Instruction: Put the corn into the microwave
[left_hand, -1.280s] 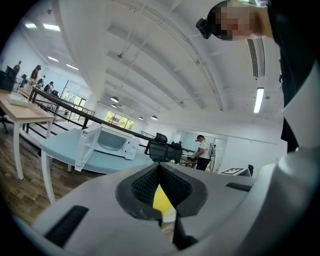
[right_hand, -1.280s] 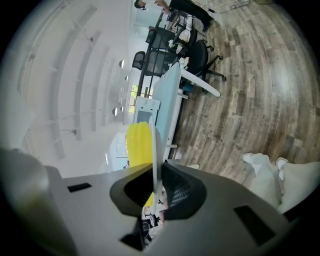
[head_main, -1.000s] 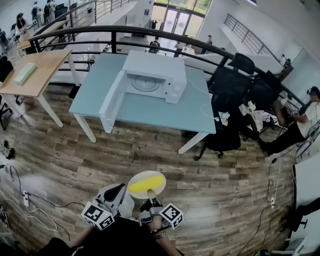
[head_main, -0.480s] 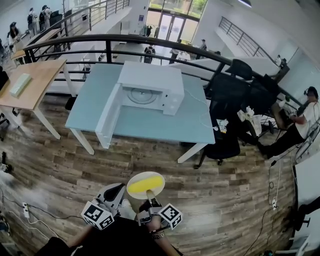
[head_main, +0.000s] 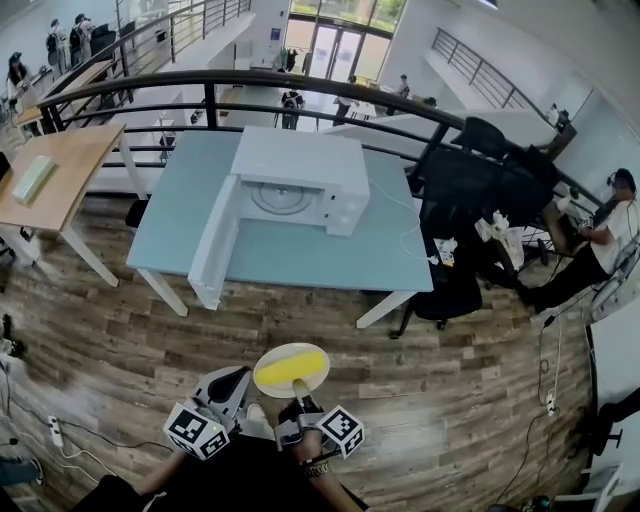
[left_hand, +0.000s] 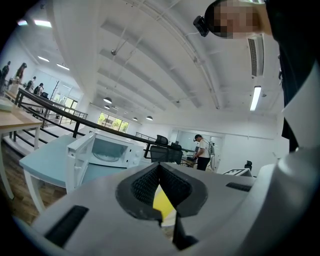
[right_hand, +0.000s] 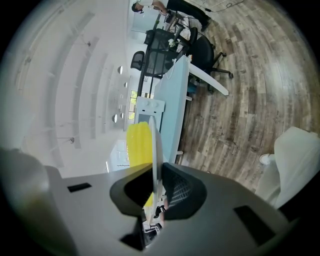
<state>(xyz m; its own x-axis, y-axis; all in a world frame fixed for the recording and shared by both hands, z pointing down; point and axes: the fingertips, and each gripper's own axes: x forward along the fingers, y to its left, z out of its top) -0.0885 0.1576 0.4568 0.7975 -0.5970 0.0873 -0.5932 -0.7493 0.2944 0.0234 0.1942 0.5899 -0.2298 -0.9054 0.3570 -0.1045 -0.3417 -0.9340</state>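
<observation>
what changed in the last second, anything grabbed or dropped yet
The person has walked closer: the table and open microwave sit nearer and lower in the head view. Nothing taken or released. The right gripper still clamps the plate carrying the corn; the left gripper stays beside it.

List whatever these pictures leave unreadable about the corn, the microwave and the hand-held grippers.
- Microwave controls: too small to read in every view.
- Microwave cavity corners: head view, too far and small; left gripper view, partly behind the open door.
- Corn lower end: right gripper view, hidden by the right hand-held gripper, shut on the plate.
- Corn surface detail: head view, too small; left gripper view, only a sliver past the left hand-held gripper.
</observation>
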